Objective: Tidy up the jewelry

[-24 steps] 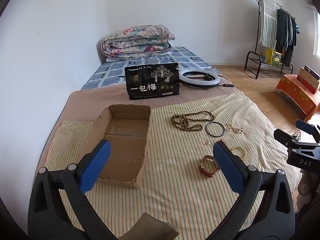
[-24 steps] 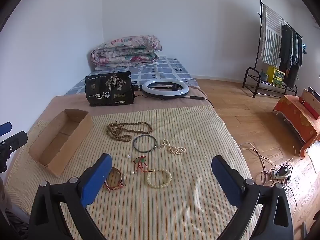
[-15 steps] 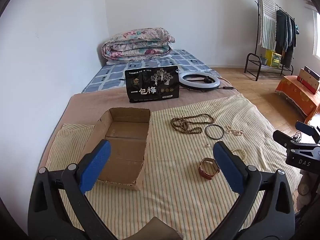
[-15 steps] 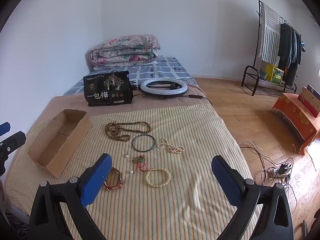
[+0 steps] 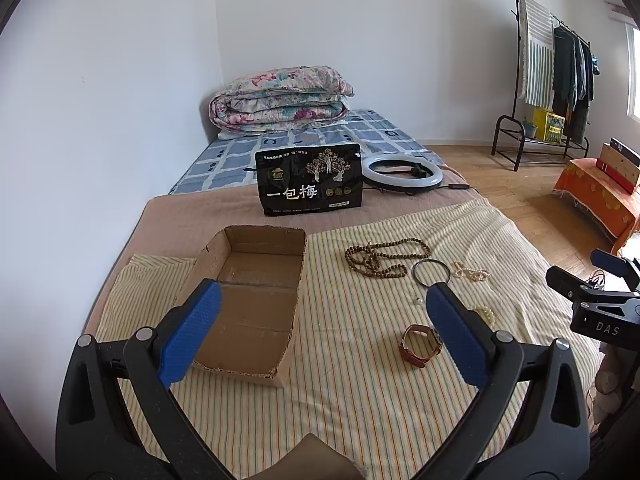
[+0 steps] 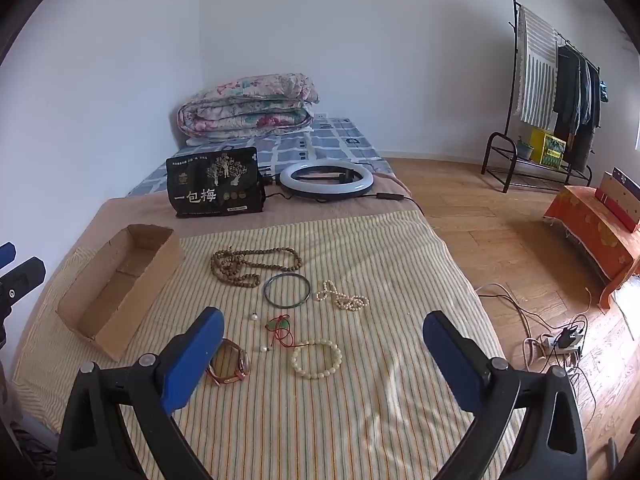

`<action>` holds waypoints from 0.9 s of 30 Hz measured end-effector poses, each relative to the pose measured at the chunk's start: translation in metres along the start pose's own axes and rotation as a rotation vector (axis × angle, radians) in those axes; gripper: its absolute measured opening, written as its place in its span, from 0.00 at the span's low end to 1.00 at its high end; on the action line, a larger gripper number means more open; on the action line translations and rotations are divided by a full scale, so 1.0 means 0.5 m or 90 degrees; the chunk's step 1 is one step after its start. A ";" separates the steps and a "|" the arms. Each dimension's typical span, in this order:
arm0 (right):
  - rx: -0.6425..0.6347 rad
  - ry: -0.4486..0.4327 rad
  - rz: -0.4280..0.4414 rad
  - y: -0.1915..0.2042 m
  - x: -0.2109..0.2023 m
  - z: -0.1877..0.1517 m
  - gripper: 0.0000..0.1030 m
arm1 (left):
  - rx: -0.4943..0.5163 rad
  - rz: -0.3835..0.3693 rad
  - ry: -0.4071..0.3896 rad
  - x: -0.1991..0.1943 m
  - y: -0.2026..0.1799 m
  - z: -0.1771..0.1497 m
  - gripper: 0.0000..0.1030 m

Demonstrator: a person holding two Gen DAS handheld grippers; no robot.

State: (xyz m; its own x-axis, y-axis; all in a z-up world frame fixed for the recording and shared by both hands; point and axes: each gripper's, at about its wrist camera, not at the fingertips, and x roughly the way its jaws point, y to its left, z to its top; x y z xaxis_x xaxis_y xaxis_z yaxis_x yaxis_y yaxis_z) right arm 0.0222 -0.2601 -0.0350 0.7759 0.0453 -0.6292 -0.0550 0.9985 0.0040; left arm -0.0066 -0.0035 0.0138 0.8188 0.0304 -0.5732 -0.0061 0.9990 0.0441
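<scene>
An open cardboard box (image 5: 256, 304) (image 6: 120, 284) lies on the striped cloth at the left. Jewelry lies to its right: a brown bead necklace (image 6: 252, 266) (image 5: 380, 258), a dark bangle (image 6: 286, 290) (image 5: 432, 271), a pearl string (image 6: 342, 298), a red-cord pendant (image 6: 279, 326), a white bead bracelet (image 6: 317, 359) and a brown watch (image 6: 230, 362) (image 5: 418, 346). My left gripper (image 5: 320, 320) is open and empty above the box's near end. My right gripper (image 6: 320, 344) is open and empty above the bracelet.
A black printed bag (image 5: 310, 184) and a ring light (image 5: 402, 174) stand behind the cloth, a folded quilt (image 5: 280, 98) farther back. The bed's right edge drops to a wooden floor with cables (image 6: 560, 340). A clothes rack (image 6: 556, 92) stands far right.
Both grippers have pulled back and risen slightly, so the box and jewelry sit a little farther off. Nothing on the cloth has moved.
</scene>
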 end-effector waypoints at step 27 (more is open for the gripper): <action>0.000 0.002 0.001 -0.001 -0.001 0.001 0.98 | -0.001 -0.002 -0.002 -0.004 -0.002 0.004 1.00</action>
State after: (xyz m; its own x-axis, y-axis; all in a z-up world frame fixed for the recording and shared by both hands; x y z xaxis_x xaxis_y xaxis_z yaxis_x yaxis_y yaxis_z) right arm 0.0221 -0.2606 -0.0345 0.7735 0.0469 -0.6320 -0.0559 0.9984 0.0057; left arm -0.0071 -0.0047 0.0167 0.8210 0.0267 -0.5703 -0.0038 0.9991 0.0413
